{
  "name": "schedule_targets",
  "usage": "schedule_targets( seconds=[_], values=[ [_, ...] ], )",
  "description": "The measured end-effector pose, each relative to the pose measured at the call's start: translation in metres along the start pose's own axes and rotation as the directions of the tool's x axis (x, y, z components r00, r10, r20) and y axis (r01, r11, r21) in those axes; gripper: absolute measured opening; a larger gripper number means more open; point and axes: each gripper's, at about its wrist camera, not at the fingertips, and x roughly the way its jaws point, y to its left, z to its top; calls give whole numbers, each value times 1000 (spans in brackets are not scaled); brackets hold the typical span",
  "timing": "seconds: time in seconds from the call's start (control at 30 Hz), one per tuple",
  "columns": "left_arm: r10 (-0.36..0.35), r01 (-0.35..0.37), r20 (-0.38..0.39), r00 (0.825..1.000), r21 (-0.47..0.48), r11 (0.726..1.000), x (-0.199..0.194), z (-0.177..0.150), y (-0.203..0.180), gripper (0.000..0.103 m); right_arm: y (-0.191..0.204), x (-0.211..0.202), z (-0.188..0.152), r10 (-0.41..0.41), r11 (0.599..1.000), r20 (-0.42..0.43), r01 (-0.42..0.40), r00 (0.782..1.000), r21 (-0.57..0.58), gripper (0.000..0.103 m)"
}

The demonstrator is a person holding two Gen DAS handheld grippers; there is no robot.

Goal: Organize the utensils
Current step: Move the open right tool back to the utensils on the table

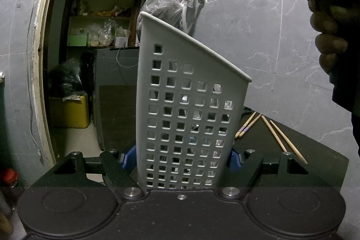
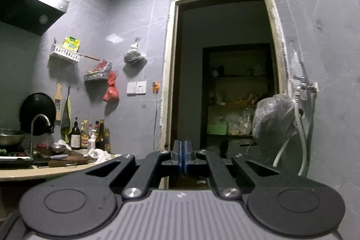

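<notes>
Left wrist view: your left gripper point(image 1: 183, 160) clamps the white perforated utensil holder point(image 1: 189, 109) upright; wooden chopsticks point(image 1: 276, 136) lie beside it on the black table point(image 1: 319, 150). Your right gripper point(image 2: 182, 160) is closed, empty.

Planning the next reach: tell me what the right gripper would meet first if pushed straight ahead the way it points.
Nothing close. The right gripper, shut and empty, points into the open doorway; past that, probably the dim shelves inside, though depth is unclear.
</notes>
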Motion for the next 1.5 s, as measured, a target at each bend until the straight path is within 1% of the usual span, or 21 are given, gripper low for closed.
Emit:
schedule_targets(
  seconds=[0.1, 0.13, 0.17, 0.2, 0.27, 0.33, 0.4, 0.47, 0.5, 0.53, 0.6, 0.67, 0.77, 0.83, 0.93, 1.07, 1.13, 1.23, 1.37, 1.43, 1.5],
  values=[
    [1, -1, 1, 1000, 0, 1000, 0, -1, 0, 78, -13, -6, -1, -30, 999, 4, 30, 1000, 19, 6],
    [1, -1, 1, 1000, 0, 1000, 0, 0, 0, 78, -17, -8, -2, -43, 999, 3, 43, 999, 24, 10],
    [1, -1, 1, 1000, 1, 1000, 0, 0, -1, 78, -22, -10, -3, -64, 997, -2, 65, 998, 33, 19],
    [1, -1, 0, 1000, 0, 1000, 0, 0, 0, 78, -30, -14, -5, -90, 995, -9, 90, 996, 47, 33],
    [1, -1, 0, 1000, 0, 1000, 0, -1, -1, 78, -43, -19, -9, -134, 989, -22, 135, 991, 67, 42],
    [1, -1, 1, 1000, 0, 1000, 0, 0, 0, 78, -54, -23, -14, -179, 980, -41, 182, 983, 78, 45],
    [2, -2, 0, 1000, -1, 1000, 0, 0, 0, 78, -67, -29, -20, -218, 970, -67, 224, 974, 98, 57],
    [1, -1, 0, 1000, 0, 1000, 0, 0, 0, 78, -77, -35, -26, -249, 961, -85, 257, 965, 106, 65],
    [1, -1, 0, 1000, 1, 1000, 0, 0, 0, 78, -82, -38, -30, -270, 955, -98, 280, 958, 100, 72],
    [1, -1, 0, 1000, 1, 1000, -1, 0, 0, 78, -85, -40, -33, -289, 950, -112, 299, 951, 92, 76],
    [1, -1, 0, 1000, -1, 1000, -1, 0, 0, 78, -93, -46, -42, -331, 936, -143, 343, 933, 72, 90],
    [3, -3, 0, 1000, 1, 1000, -1, 1, 0, 78, -101, -50, -53, -371, 921, -179, 386, 911, 53, 94],
    [6, -6, -2, 1000, 8, 1000, 0, 1, -1, 77, -112, -53, -68, -395, 907, -249, 419, 884, 47, 103],
    [4, -4, -3, 1000, 7, 1000, 0, 1, 0, 77, -117, -54, -81, -406, 898, -300, 437, 863, 44, 103],
    [2, -2, -3, 1000, 9, 1000, 0, 1, 0, 77, -121, -57, -97, -404, 892, -362, 450, 840, 48, 103],
    [0, 0, -4, 1000, 8, 1000, 0, 2, 1, 78, -123, -57, -117, -416, 878, -440, 477, 796, 34, 103],
    [1, -1, -4, 1000, 8, 1000, 0, 1, 1, 78, -123, -55, -125, -424, 872, -479, 489, 769, 13, 103],
    [0, 0, -4, 1000, 7, 1000, 0, 1, 1, 78, -125, -48, -137, -441, 859, -537, 512, 719, -20, 103],
    [-1, 1, -4, 1000, 7, 1000, -1, 1, 2, 77, -125, -44, -151, -465, 835, -581, 549, 668, -37, 103],
    [-2, 2, -4, 1000, 8, 1000, -1, 1, 2, 78, -126, -43, -157, -466, 827, -596, 561, 654, -30, 103],
    [-3, 3, -4, 1000, 8, 1000, 0, 1, 2, 78, -128, -43, -161, -459, 825, -606, 565, 649, -21, 103]
  ],
)
